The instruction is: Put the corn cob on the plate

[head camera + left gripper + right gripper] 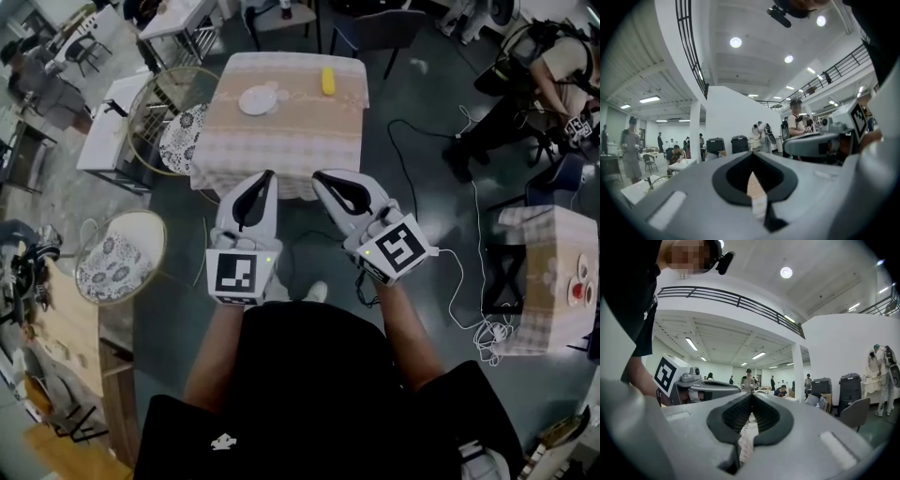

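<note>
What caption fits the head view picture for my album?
Both shut, the left gripper and right gripper hover before a beige-clothed table holding a yellow corn cob and a round white plate.

Yellow corn cob (pixel 327 81), lying apart from round white plate (pixel 256 100)

We are in a big open hall set up as a recording lab, not a home. Ahead of the left gripper (pixel 269 176) and right gripper (pixel 319 176), a small table (pixel 281 141) under a checked cloth stands on a bare grey floor (pixel 422 187). A white cable (pixel 472 211) trails to the right gripper's right, near a second clothed table (pixel 548 272). Farther that way a person (pixel 539 70) wears a backpack rig. Above the grippers we see a railed mezzanine (pixel 740 300) and recessed ceiling lights (pixel 736 42). Far ahead stand black bins (pixel 739 144).
</note>
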